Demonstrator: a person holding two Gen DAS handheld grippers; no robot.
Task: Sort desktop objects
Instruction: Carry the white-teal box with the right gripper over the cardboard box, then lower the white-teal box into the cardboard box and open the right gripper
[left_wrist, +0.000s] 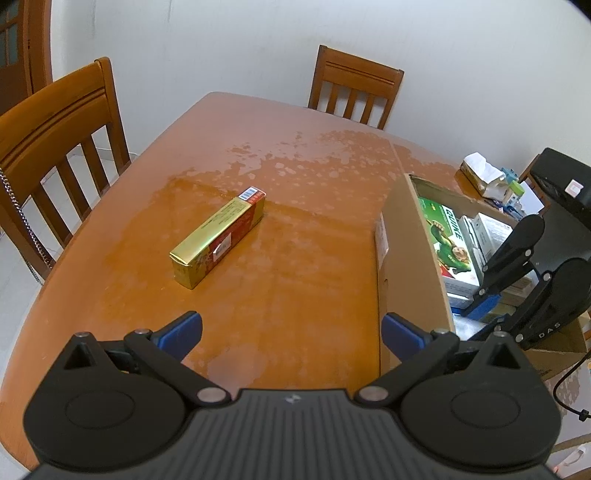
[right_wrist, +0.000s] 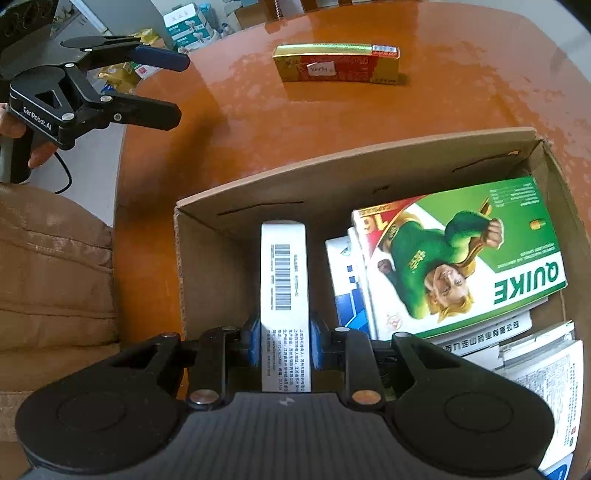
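A long gold and red box (left_wrist: 218, 236) (right_wrist: 336, 62) lies flat on the wooden table (left_wrist: 295, 166), ahead of my left gripper (left_wrist: 291, 332) (right_wrist: 173, 88), which hangs open with nothing between its fingers. To the right stands an open cardboard box (left_wrist: 410, 258) (right_wrist: 332, 173) holding a green QUIKE box (right_wrist: 461, 251) and several white packs. My right gripper (right_wrist: 284, 343) (left_wrist: 484, 317) points steeply down into the carton's left part, shut on a narrow white box with a barcode (right_wrist: 282, 280).
Two wooden chairs (left_wrist: 55, 147) (left_wrist: 354, 88) stand at the table's left and far sides. A tissue pack (left_wrist: 484, 173) and a black device (left_wrist: 561, 192) sit beyond the carton. A brown cushion (right_wrist: 48, 258) lies by the table's near edge.
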